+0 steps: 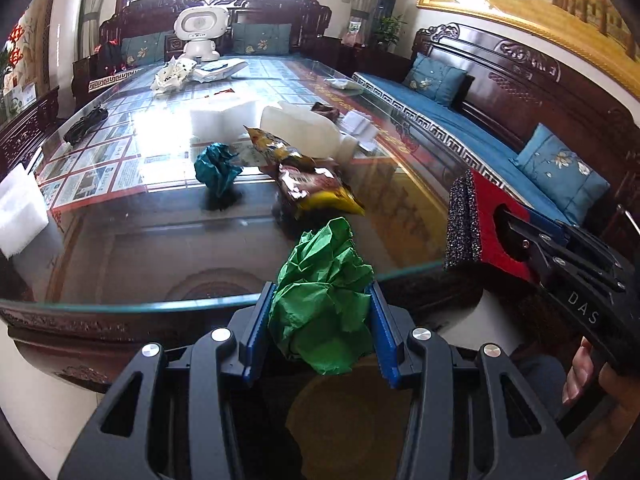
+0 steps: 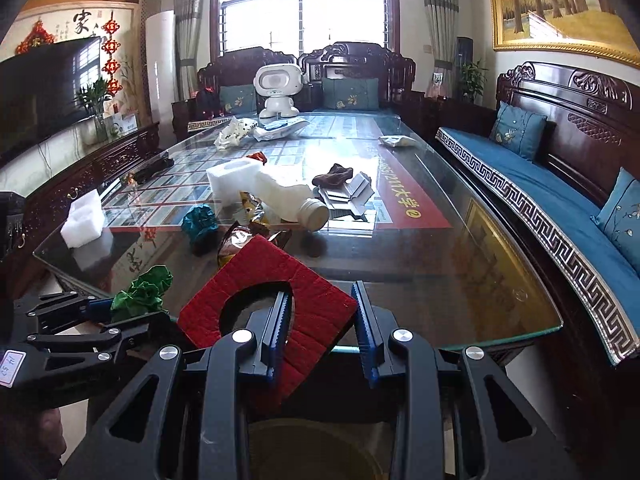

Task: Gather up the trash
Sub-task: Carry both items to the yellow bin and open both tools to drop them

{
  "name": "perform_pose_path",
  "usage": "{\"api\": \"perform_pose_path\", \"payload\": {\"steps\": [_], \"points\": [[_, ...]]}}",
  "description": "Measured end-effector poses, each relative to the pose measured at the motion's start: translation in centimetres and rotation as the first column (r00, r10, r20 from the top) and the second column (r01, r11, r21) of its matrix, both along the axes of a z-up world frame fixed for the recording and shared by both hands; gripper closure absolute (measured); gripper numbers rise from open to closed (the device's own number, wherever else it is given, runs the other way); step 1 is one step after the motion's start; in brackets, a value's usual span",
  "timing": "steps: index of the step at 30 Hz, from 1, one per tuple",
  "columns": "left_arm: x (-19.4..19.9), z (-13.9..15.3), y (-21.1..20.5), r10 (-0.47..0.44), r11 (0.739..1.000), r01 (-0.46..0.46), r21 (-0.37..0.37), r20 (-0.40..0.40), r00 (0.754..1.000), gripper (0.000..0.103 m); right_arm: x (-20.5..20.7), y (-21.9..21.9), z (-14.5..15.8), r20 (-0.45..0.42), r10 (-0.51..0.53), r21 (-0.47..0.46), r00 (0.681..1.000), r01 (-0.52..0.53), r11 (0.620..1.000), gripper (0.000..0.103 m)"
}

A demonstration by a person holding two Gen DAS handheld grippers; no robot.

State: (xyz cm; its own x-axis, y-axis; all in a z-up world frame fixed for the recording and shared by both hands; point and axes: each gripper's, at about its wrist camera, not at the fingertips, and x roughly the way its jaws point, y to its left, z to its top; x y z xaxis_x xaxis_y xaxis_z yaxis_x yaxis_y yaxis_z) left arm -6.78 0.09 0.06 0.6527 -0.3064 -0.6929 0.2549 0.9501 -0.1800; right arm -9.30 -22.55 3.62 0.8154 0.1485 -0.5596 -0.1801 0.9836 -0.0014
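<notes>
Trash is already in both your tools: your left gripper (image 1: 322,312), at the bottom centre of its view, clamps a crumpled green paper ball (image 1: 322,300), and your right gripper (image 2: 322,336) pinches a red square pad with a cut-out hole (image 2: 272,304). Carrying seems the step in hand. Next you need a bin, though none shows clearly. Beyond, mid-frame on the glass-topped table (image 1: 120,240), a shiny snack wrapper (image 1: 308,180) and a teal paper wad (image 1: 216,168) wait.
</notes>
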Motion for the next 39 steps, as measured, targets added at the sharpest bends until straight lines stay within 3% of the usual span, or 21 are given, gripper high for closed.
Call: {"api": "perform_pose_path", "payload": {"steps": [7, 16, 17, 19, 20, 31, 39], "points": [[-5.0, -2.2, -0.7, -0.076, 0.997, 0.075, -0.021, -0.049, 0.996, 0.057, -5.6, -0.2, -1.6, -0.015, -0.020, -0.017, 1.000, 0.019, 1.000, 0.073], [-8.3, -7.7, -1.8, -0.123, 0.992, 0.125, 0.001, -0.167, 0.978, 0.057, -9.1, -0.1, -7.8, -0.154, -0.037, -0.034, 0.987, 0.032, 0.999, 0.071], [-8.4, -8.1, -1.9, -0.125, 0.992, 0.128, 0.005, -0.174, 0.977, 0.057, -9.5, -0.2, -8.2, -0.164, -0.034, -0.023, 0.986, 0.031, 0.999, 0.068], [-9.0, -9.1, -2.1, -0.130, 0.991, 0.136, 0.016, -0.188, 0.974, 0.057, -10.4, -0.3, -9.0, -0.166, -0.040, -0.021, 0.985, 0.037, 0.999, 0.040], [-9.2, -9.4, -2.2, -0.136, 0.990, 0.142, 0.017, -0.195, 0.971, 0.057, -10.7, -0.2, -9.3, -0.165, -0.046, -0.028, 0.985, 0.042, 0.999, 0.038], [-9.4, -11.0, -4.6, -0.193, 0.978, 0.206, 0.037, -0.228, 0.954, 0.056, -10.5, -1.6, -9.6, -0.160, -0.078, -0.011, 0.984, 0.077, 0.997, 0.039], [-9.8, -11.1, -6.4, -0.267, 0.957, 0.286, 0.047, -0.243, 0.933, 0.044, -10.1, -2.1, -9.5, -0.151, -0.079, 0.000, 0.985, 0.080, 0.997, 0.039]]}}
